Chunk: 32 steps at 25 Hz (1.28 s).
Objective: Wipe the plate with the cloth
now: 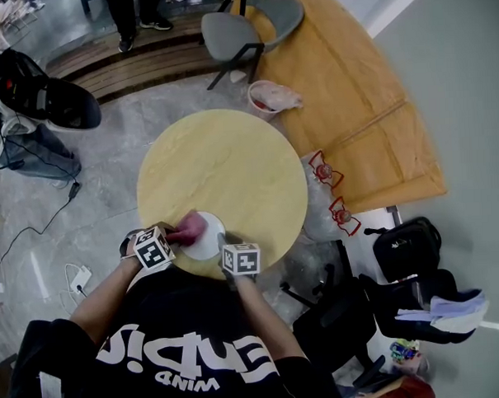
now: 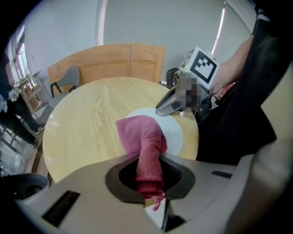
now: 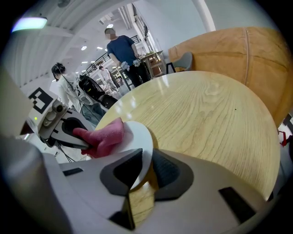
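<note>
The left gripper (image 2: 150,172) has its jaws closed on a pink cloth (image 2: 142,137). The cloth is bunched into a roll between the pads. Its long axis runs straight out from the jaws, and its loose end spreads onto the left part of the plate (image 2: 176,132). In the head view the left forearm comes up from the person's body, and the left gripper (image 1: 178,236) slants down and rightward to the cloth (image 1: 190,229).

The white plate (image 1: 208,244) sits at the near edge of the round wooden table (image 1: 223,166), between the two grippers.

The right gripper (image 3: 144,170) has its jaws partly closed, pinching the plate's (image 3: 138,137) near rim. The plate reaches away from the pads toward the cloth (image 3: 106,138). The right gripper (image 1: 224,246) slants down and leftward from the right forearm, so the two tools meet over the plate.
</note>
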### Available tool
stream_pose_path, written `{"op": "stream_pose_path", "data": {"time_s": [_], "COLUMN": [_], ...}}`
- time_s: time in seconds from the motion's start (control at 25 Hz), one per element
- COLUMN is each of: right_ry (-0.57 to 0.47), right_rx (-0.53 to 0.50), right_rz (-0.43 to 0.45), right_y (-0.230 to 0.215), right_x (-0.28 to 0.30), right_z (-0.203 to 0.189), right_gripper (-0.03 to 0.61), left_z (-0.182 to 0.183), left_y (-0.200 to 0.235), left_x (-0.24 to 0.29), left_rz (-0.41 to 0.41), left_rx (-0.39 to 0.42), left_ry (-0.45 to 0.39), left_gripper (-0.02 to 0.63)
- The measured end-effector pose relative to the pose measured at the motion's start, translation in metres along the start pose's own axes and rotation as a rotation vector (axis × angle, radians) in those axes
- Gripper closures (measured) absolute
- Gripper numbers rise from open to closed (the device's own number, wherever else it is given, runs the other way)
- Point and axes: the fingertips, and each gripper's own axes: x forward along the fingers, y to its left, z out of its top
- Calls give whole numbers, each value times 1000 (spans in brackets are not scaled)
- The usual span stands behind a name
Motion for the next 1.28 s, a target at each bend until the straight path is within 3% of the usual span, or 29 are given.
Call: {"op": "stream_pose_path", "data": {"time_s": [0.28,0.64,0.84,1.28], "right_ry": [-10,-4,1,5], "right_rx": [12,5,4,-6], "right_rz": [-7,-16,-23,-23], "right_y": [-3,1,0,-1], "right_x": [0,0,-1,0], "right_z": [0,-1,-2,-1], "right_gripper": [494,494,494,494], "left_z": [29,62,67,56], "left_y": [2,-70,-84,-76], "left_x": [-30,12,24,37], "left_rz": [-35,-220,-299,-238], "left_rx": [-109,57,-11,-32], "left_ry": [-149,-112,-98,-60], "left_gripper": [566,566,566,566]}}
